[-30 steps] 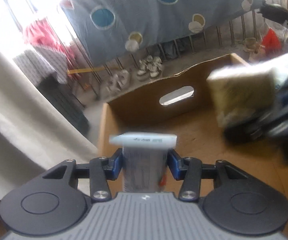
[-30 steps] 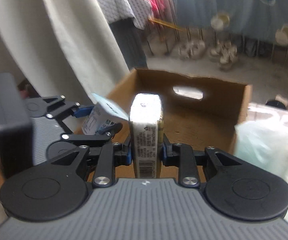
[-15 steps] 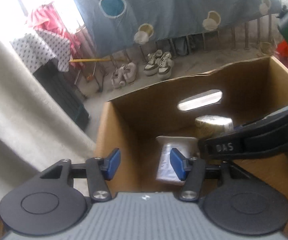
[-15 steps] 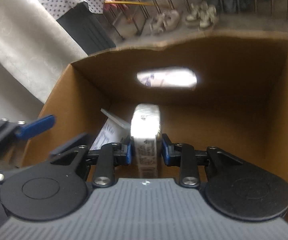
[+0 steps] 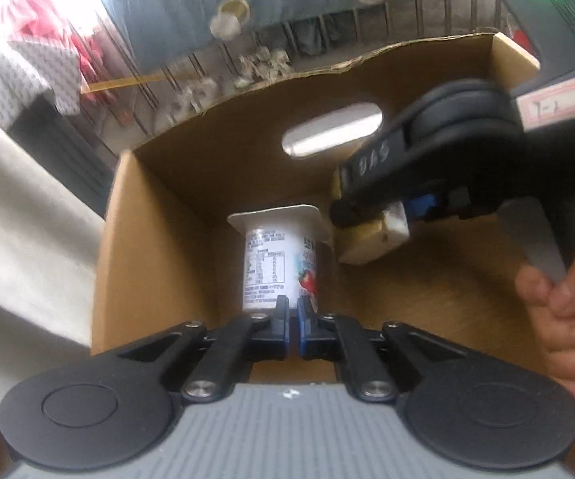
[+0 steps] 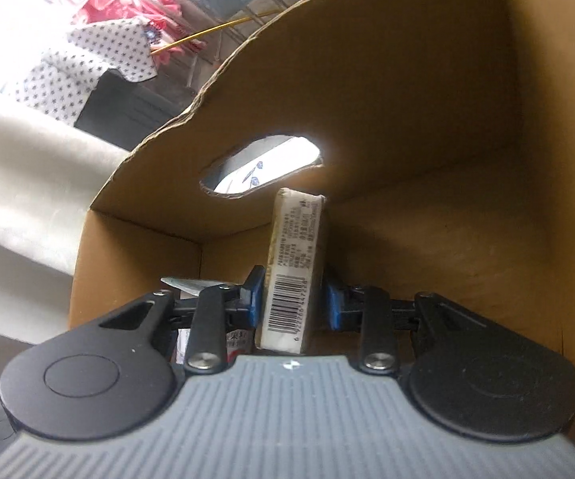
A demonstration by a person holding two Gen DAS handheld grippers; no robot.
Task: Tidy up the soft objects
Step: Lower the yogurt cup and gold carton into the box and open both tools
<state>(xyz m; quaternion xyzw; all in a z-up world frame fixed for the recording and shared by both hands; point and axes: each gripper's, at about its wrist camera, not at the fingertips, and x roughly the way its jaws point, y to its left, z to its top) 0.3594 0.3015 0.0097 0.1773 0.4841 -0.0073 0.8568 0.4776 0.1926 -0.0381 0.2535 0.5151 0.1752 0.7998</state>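
Two tongs inside cardboard box (image 5: 155, 215), left tongs (image 5: 292, 329) pressed together behind yogurt cup (image 5: 279, 259), right tongs (image 6: 293, 303) pinching carton (image 6: 293, 271).

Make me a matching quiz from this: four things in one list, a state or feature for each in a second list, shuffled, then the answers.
1. yogurt cup
2. barcoded pack
3. left claw
4. cardboard box

A. shut on nothing
B. oval handle hole in its far wall
C. clamped in the right claw
D. inside the box, gripped by neither claw

Pairs: 1-D, 2-C, 3-A, 4-B
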